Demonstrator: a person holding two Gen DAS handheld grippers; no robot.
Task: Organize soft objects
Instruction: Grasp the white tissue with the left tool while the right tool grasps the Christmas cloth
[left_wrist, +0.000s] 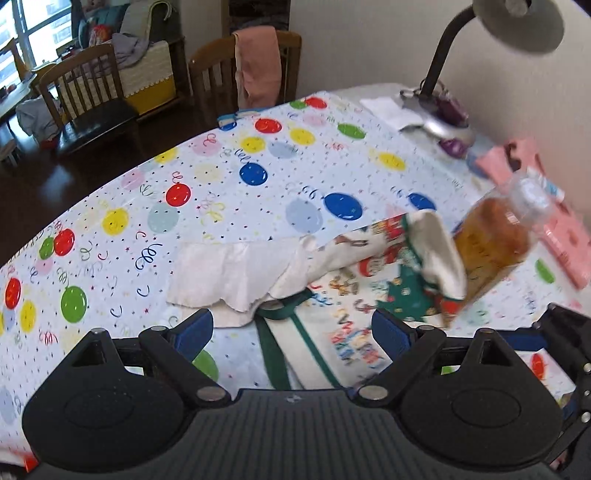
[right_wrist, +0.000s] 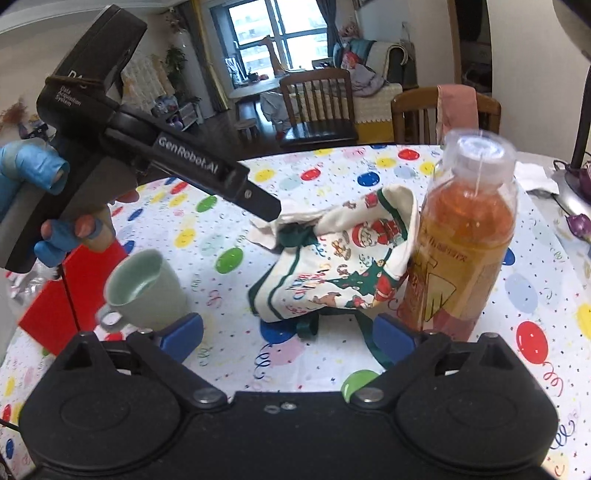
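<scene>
A crumpled Christmas-print cloth with green trim (left_wrist: 354, 280) (right_wrist: 332, 269) lies on the balloon-patterned tablecloth (left_wrist: 221, 192), one end leaning against a bottle of orange drink (left_wrist: 491, 243) (right_wrist: 465, 243). A white ruffled cloth (left_wrist: 229, 273) lies flat beside it, on its left in the left wrist view. My left gripper (left_wrist: 293, 332) is open, low over the printed cloth's near edge; its body shows in the right wrist view (right_wrist: 155, 155). My right gripper (right_wrist: 288, 336) is open just in front of the cloth, its right finger (right_wrist: 393, 338) close to the bottle's base.
A pale green mug (right_wrist: 147, 291) stands left of the cloth beside a red sheet (right_wrist: 62, 302). Pink packets (left_wrist: 554, 229) and a desk lamp base (left_wrist: 439, 122) sit at the wall side. Wooden chairs (left_wrist: 251, 74) stand beyond the table.
</scene>
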